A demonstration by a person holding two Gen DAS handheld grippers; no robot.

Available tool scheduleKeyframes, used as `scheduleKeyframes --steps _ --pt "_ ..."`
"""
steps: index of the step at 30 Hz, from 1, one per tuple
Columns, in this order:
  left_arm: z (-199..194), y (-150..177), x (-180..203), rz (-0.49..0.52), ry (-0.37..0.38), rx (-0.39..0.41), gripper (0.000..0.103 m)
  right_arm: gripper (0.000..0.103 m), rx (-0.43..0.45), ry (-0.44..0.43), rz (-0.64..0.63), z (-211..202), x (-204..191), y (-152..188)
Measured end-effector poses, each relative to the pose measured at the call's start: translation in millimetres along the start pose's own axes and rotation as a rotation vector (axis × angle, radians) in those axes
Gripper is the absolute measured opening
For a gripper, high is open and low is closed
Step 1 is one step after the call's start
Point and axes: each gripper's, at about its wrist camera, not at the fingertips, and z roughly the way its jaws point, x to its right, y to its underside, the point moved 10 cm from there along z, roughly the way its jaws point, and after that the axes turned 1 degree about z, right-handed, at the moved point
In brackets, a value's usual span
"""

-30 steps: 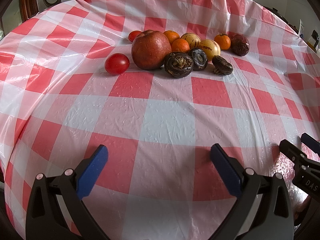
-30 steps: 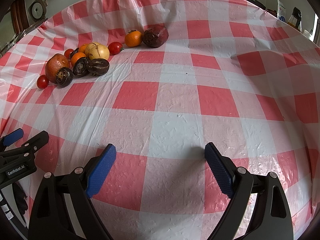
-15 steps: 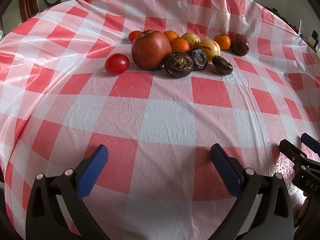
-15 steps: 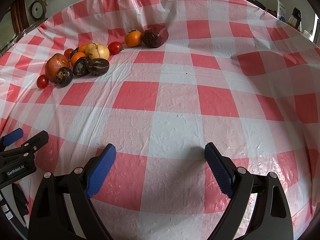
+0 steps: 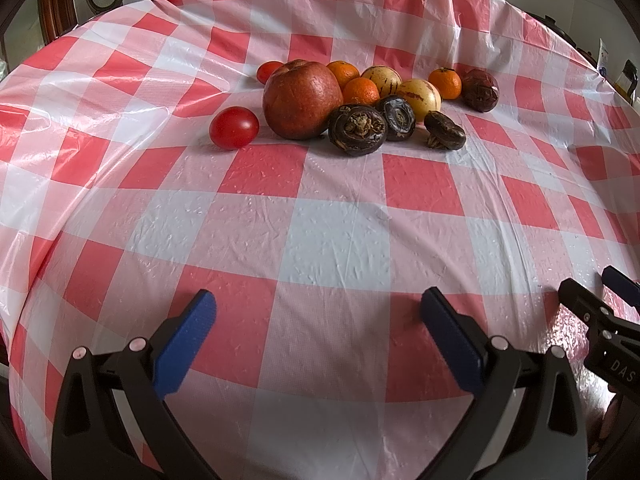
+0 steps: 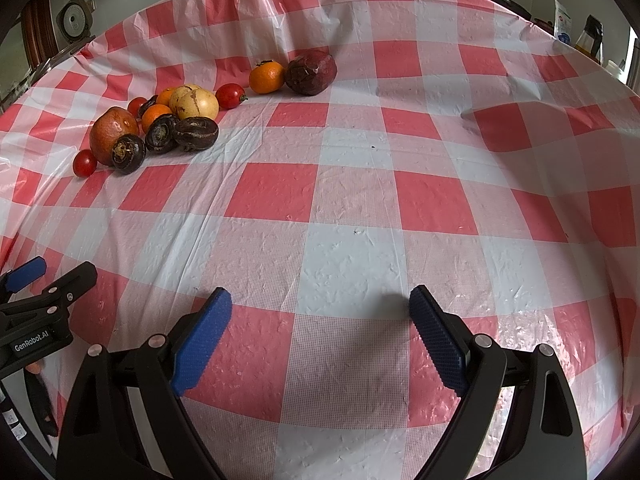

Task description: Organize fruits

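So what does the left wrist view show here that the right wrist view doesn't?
Only the left wrist view shows the fruit close up and head-on, with the stem end of the front dark fruit clear. Only the right wrist view shows a third tomato behind the yellow fruit, the bare cloth to the right, and bottles past the table edge. Both show the checked tablecloth, the big red fruit, oranges, and the left gripper and right gripper, jaws open and empty.

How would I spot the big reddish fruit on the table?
Find the cluster of fruit on the checked tablecloth. The big reddish fruit sits at its left end, between a small red tomato and a dark wrinkled fruit. It is by far the largest piece.
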Motion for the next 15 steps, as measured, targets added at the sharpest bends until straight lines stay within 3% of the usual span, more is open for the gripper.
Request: scheduleKeyframes --steps 5,12,15 --pt "0 0 0 0.000 0.000 0.000 0.102 0.087 -0.015 -0.004 -0.009 7 -7 -8" --pt "4 -4 -4 0.035 0.026 -0.002 0.102 0.087 -0.005 -0.036 -0.088 32 -46 -47" --pt "4 -4 -15 -0.025 -0.012 -0.005 0.102 0.087 0.010 -0.065 -0.112 38 -62 -61"
